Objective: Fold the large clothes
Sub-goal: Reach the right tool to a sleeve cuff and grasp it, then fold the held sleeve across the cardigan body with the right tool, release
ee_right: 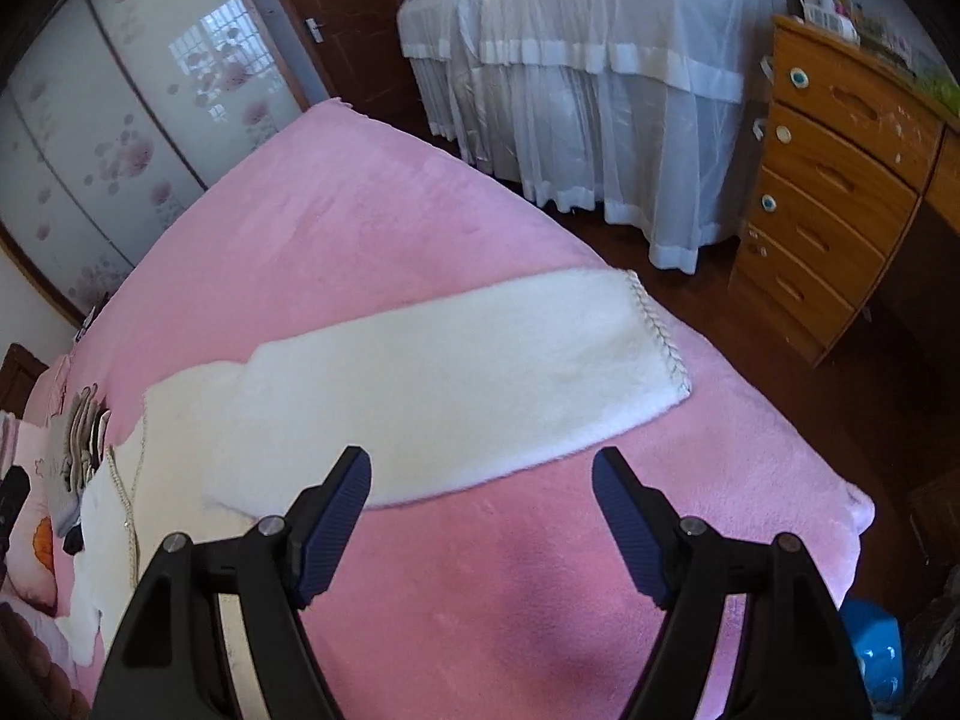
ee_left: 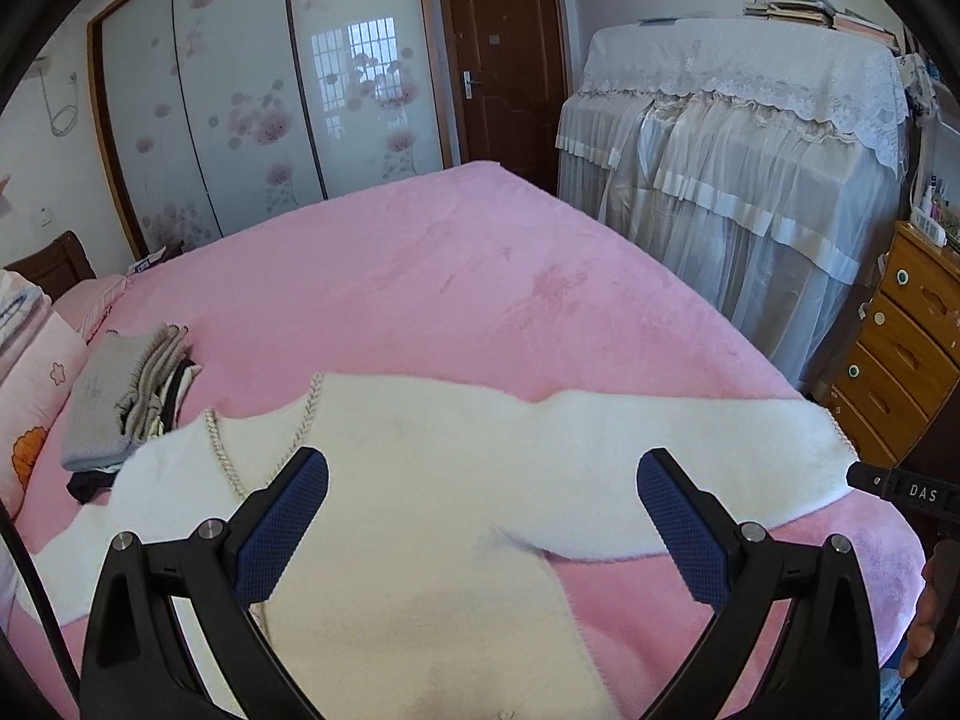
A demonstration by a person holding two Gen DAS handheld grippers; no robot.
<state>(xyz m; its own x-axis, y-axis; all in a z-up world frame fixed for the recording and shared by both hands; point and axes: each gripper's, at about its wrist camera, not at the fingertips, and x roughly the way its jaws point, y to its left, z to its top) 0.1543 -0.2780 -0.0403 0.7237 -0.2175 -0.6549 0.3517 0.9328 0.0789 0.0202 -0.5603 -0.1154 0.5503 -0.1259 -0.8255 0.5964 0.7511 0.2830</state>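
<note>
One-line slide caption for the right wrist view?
Open right claw above pink plush bedspread, near white fluffy sweater's sleeve.

White garment (ee_left: 420, 480): fluffy, matt fleece, braided cord trim at its edges. Bed (ee_left: 450, 276) cover: pink plush, soft nap. Fingers (ee_left: 282, 531): matt black plastic, blue dimpled rubbery pads, bright metal pins. Wardrobe doors (ee_left: 252, 96): glossy, reflective. Drawer chest (ee_right: 840, 180): varnished wood, scuffed.

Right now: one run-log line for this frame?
stage: pre-grasp | white sweater: spread flat on pink bed, sleeve out | left gripper: open over body | right gripper: open near sleeve | held: nothing
</note>
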